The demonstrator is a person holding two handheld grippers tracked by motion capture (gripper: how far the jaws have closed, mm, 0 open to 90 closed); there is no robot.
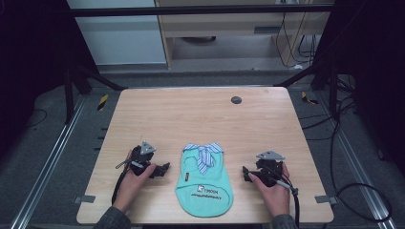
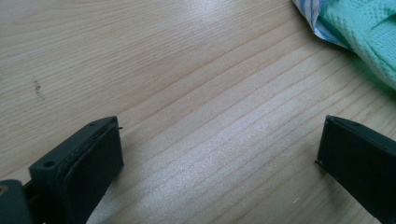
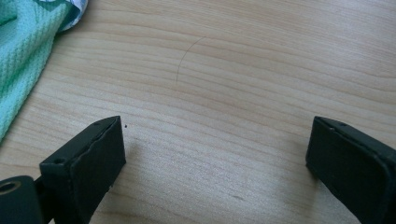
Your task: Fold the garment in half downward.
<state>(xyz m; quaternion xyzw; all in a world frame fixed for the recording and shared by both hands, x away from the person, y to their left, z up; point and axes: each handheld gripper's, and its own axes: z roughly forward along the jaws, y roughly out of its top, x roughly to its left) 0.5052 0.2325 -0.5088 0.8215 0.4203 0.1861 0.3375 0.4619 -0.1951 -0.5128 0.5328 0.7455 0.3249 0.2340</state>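
A small mint-green garment [image 1: 204,183] lies flat on the wooden bench [image 1: 200,119], near the front edge and about midway between the two hands. It has a blue-and-white striped collar and tie [image 1: 204,153] at its far end and dark print near its near hem.

The left tool [image 1: 165,168] rests on the bench just left of the garment, held in the person's left hand [image 1: 135,179]. In the left gripper view its jaws stand wide apart over bare wood, with a corner of the garment [image 2: 369,32] at the upper right, clear of both jaws.

The right tool [image 1: 244,170] rests on the bench just right of the garment, held in the right hand [image 1: 273,187]. In the right gripper view its jaws are also spread wide and hold nothing; the garment's edge [image 3: 21,51] lies at the upper left, apart from them.

A small dark round disc [image 1: 236,99] sits in the bench top near the far edge.
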